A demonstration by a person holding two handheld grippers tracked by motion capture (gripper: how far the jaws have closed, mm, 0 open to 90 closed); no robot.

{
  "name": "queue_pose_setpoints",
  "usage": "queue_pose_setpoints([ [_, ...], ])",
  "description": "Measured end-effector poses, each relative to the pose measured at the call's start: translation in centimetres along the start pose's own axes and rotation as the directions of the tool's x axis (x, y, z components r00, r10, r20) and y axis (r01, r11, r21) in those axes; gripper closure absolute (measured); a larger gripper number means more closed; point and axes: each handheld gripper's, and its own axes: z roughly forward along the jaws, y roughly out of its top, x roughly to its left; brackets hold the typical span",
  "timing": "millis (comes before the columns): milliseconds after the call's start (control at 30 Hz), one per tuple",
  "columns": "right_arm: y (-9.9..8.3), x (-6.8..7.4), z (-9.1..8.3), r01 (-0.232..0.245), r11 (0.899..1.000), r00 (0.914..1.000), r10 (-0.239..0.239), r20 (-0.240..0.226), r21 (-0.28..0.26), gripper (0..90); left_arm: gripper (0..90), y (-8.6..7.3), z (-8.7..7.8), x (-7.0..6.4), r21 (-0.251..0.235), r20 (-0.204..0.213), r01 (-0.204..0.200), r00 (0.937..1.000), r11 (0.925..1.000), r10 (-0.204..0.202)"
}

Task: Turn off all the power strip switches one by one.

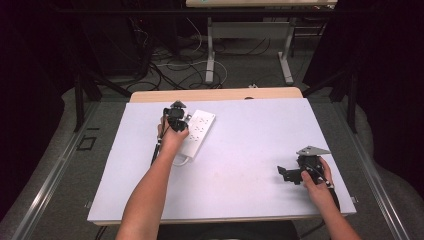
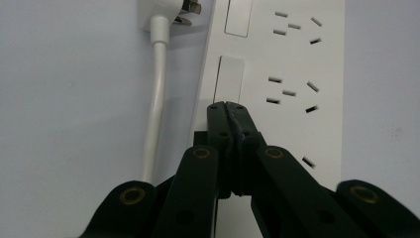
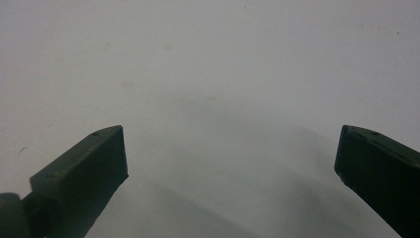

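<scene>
High view, left to right: left gripper (image 1: 176,119) sits over the near-left part of a white power strip (image 1: 200,131), held in the person's left hand (image 1: 171,139). Strip lies on the pale table (image 1: 240,165), left of centre toward the far edge, angled, with its cord (image 1: 178,162) looping out at the near end. Right gripper (image 1: 289,173) is well apart from the strip, near the right edge of the table, low over bare surface, right hand (image 1: 317,184) behind it.

Left gripper view — jaws pressed together, tips closed with nothing between them, resting at the lower end of a rocker switch (image 2: 229,79) on the strip (image 2: 297,124). Cannot tell whether the tips actually touch the switch. A second switch (image 2: 238,16) sits farther up, socket slots (image 2: 292,91) to the right of both. Left of the strip lies the white plug (image 2: 163,12) with its cord (image 2: 154,114) running alongside, on the table.

Right gripper view — jaws spread wide, empty, only plain table (image 3: 213,74) between them.
</scene>
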Motion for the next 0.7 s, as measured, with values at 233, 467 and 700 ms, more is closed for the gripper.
queue_pose_setpoints([
  [233,0.04,0.16,0.01,-0.003,1.000,1.0000,0.003,-0.002,0.001,0.0,90.0,-0.07,0.38,-0.16,-0.016,-0.019,-0.010,0.9998,0.9998,0.009],
  [467,-0.02,0.02,0.00,-0.001,1.000,1.0000,0.001,0.000,0.000,0.0,90.0,0.14,0.31,0.07,-0.003,-0.013,-0.001,0.9999,1.0000,0.001],
  [700,0.02,0.09,0.06,-0.004,1.000,1.0000,0.004,0.001,0.002,0.0,90.0,0.67,0.12,0.70,-0.030,0.004,0.039,0.9992,0.9988,-0.039],
])
